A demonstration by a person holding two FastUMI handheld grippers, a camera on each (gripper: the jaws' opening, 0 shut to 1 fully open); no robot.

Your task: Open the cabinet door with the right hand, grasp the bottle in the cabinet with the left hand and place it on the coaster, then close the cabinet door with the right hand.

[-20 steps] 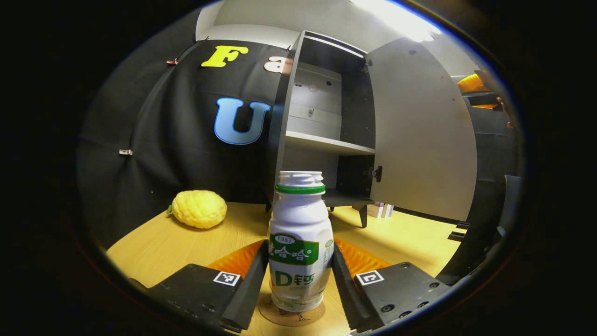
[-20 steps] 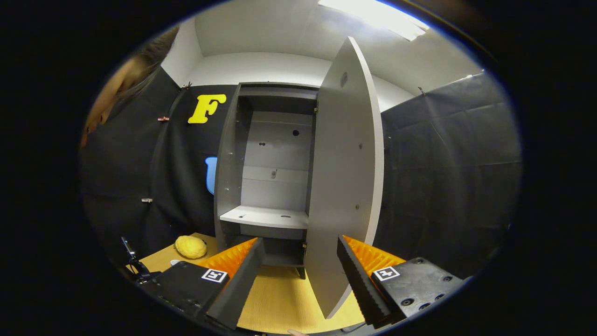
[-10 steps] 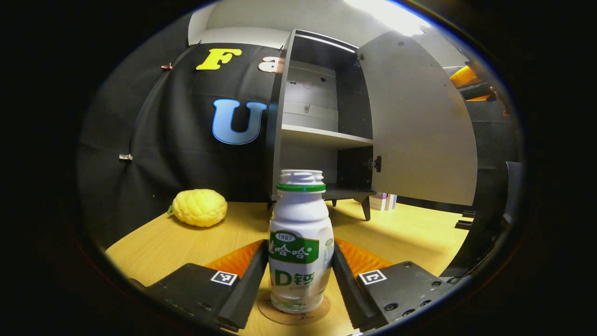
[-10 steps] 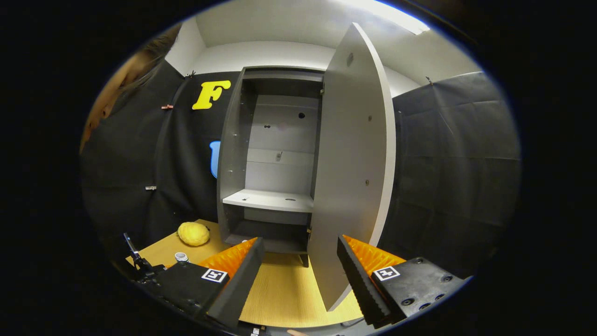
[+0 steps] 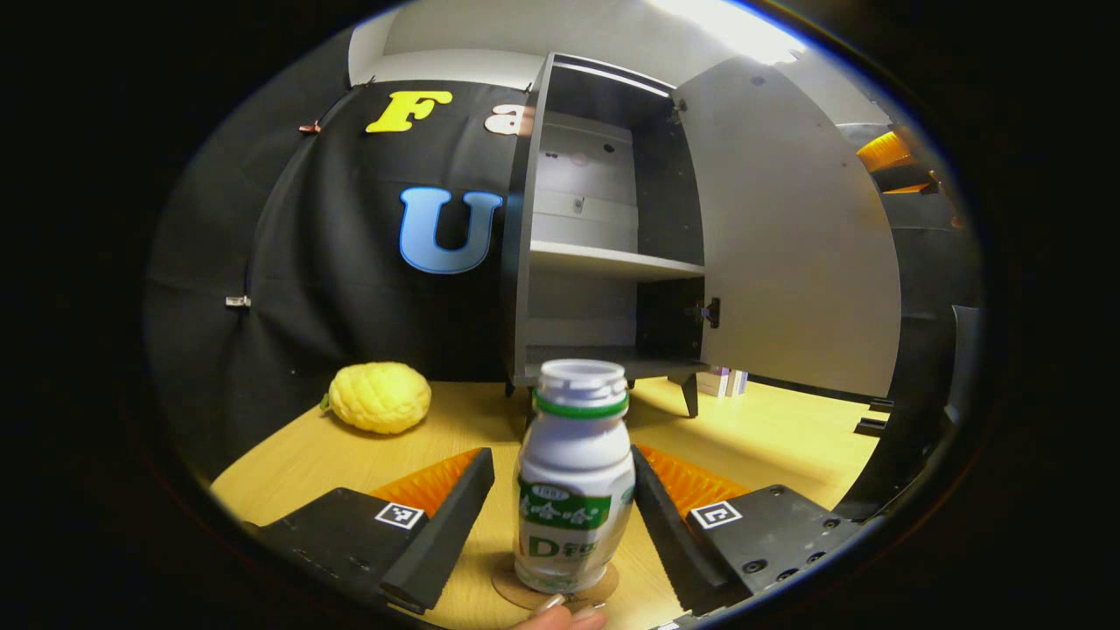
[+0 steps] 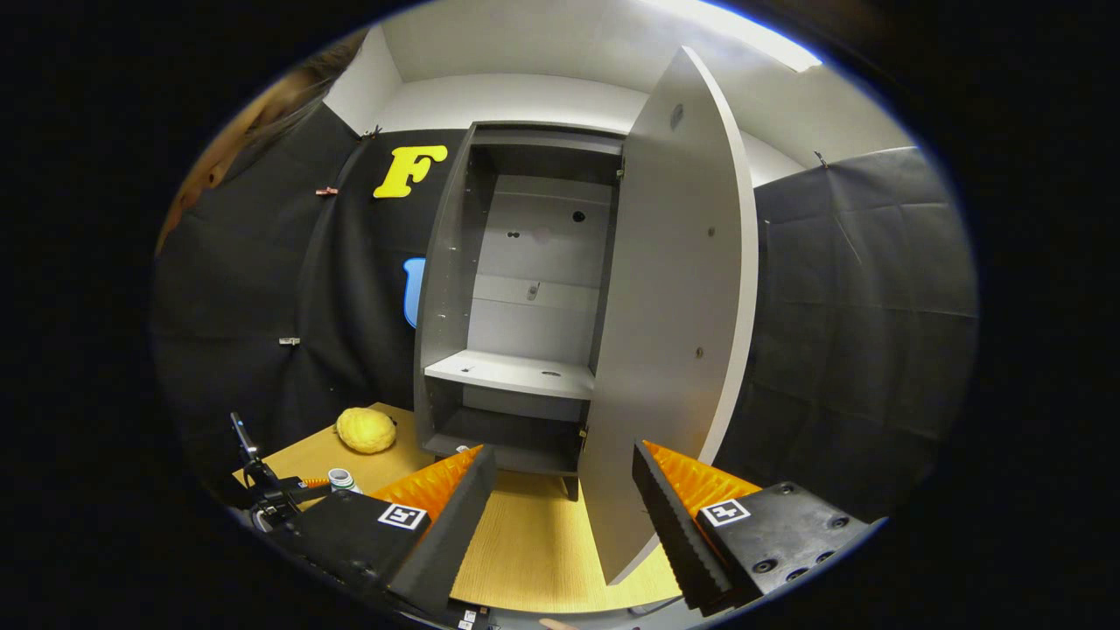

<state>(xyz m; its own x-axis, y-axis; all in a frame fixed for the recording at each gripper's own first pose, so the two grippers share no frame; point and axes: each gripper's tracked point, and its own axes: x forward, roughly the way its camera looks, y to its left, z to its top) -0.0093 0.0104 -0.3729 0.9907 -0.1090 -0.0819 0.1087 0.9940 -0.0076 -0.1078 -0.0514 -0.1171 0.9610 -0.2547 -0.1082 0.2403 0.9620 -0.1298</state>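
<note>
The white bottle (image 5: 573,490) with a green band and label stands on the round brown coaster (image 5: 523,593) on the wooden table. My left gripper (image 5: 560,459) is open around it, with a gap on the left side and the right finger close beside it. The grey cabinet (image 5: 604,262) stands behind with its door (image 5: 787,245) swung wide to the right and its shelves bare. My right gripper (image 6: 563,455) is open and holds nothing, a short way from the door's edge (image 6: 674,350). The bottle cap (image 6: 341,478) peeks out at lower left in the right gripper view.
A yellow bumpy fruit (image 5: 379,398) lies on the table (image 5: 752,437) left of the cabinet. A fingertip (image 5: 551,615) shows at the bottom edge by the coaster. The right gripper (image 5: 892,162) shows past the door's upper right. A person leans in at upper left (image 6: 227,166).
My left fingers have spread apart and let go of the bottle, which now stands free on the coaster. The left gripper has pulled back a little. The right gripper has barely shifted.
</note>
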